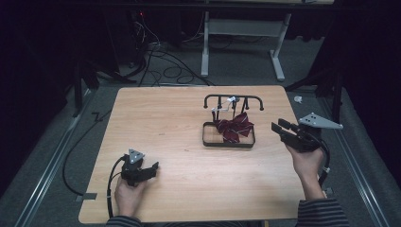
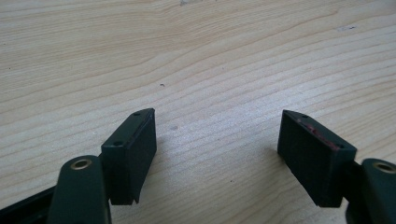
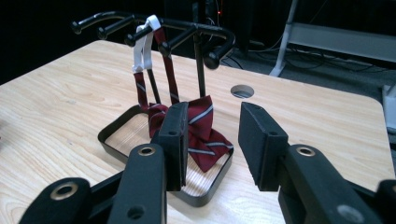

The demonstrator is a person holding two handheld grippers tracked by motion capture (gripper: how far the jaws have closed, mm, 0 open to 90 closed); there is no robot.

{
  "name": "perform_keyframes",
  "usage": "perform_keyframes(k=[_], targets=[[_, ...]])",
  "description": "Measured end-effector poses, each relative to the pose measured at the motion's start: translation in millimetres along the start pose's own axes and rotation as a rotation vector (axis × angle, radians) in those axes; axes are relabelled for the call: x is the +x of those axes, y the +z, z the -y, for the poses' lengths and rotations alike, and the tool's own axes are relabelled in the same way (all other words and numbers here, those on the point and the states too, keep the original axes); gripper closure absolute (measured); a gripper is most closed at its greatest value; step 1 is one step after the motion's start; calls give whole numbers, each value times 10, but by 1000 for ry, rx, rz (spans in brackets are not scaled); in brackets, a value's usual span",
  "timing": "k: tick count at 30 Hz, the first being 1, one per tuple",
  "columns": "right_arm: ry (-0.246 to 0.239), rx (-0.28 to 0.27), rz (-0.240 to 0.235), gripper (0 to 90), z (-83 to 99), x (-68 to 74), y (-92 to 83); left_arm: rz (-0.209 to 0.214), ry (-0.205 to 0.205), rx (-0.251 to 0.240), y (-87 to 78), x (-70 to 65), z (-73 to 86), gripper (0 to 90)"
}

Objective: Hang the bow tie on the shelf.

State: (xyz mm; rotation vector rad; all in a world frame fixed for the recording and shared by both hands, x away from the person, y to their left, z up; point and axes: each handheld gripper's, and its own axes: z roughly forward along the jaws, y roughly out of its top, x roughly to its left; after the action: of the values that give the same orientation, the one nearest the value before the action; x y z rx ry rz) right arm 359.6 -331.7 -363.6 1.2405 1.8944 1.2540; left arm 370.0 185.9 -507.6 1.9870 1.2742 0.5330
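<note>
Beside the rack [image 1: 232, 101], the bow tie [image 1: 234, 127] hangs (seemingly clipped); the right gripper [image 1: 280, 128] gapes empty.

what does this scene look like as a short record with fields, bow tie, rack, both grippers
bow tie: dark red with pale stripes, hanging by its strap from a peg, bow resting in the tray
rack: black stand with pegs on top and a tray base, on the wooden table
left gripper: fingers open, nothing between them, low over bare table near the front left
right gripper: held to the right of the rack, fingers open and empty, pointing at the bow tie
contact: neither gripper touches the bow tie or rack
</note>
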Motion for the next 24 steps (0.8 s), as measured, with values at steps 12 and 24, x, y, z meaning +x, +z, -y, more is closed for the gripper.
perform_keyframes(k=[12,24], targets=[[31,13,-16,637,220,48,-21,-2,1,0,1,-2,0,288],[62,36,-35,633,457,97,16,-1,2,1,0,-1,0,286]])
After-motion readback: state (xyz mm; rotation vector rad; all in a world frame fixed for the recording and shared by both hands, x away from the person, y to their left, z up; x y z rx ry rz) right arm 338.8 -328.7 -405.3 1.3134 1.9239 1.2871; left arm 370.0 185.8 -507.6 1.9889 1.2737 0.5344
